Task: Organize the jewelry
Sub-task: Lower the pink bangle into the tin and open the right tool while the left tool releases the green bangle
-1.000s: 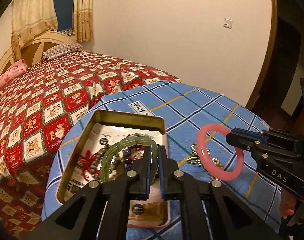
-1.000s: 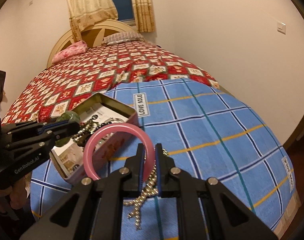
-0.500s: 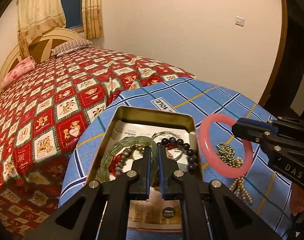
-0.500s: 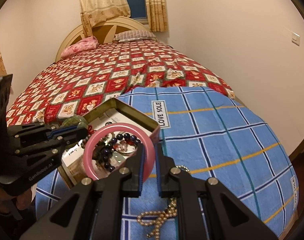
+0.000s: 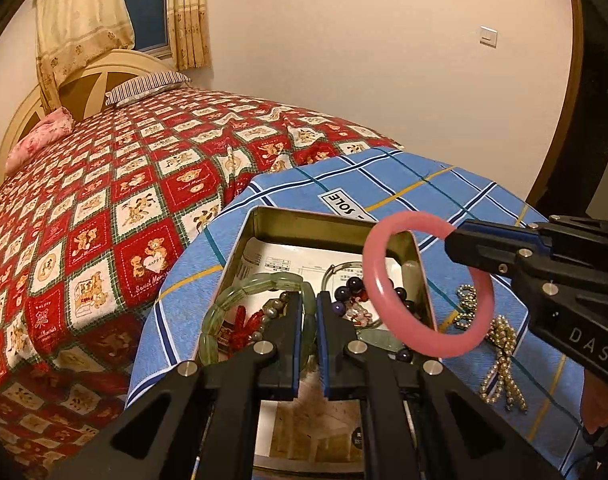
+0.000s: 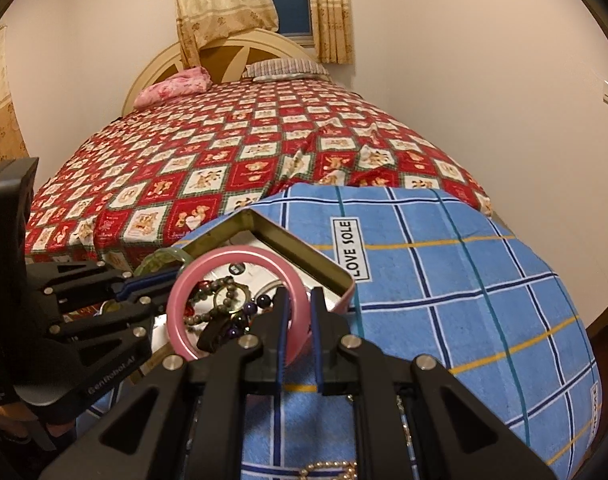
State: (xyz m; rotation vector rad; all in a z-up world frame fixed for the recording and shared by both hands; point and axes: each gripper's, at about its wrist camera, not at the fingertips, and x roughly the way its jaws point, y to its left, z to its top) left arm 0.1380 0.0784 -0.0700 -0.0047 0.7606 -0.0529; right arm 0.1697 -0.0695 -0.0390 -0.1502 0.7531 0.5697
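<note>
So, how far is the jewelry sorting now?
Done: beaded bracelets already lie in the tin. In hand: the left hand-held gripper holds the green bangle inside the tin, and the right hand-held gripper carries the pink bangle above the tin's edge, not released. Left: the gold bead necklace lies on the blue cloth.

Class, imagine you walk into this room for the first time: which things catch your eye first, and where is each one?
The pink bangle stands out first, pinched by the right tool and held over the right edge of the open tin. Next comes the green bangle, clamped in the left tool above the jewelry already in the tin. Behind, the red patchwork bedspread fills the room.
</note>
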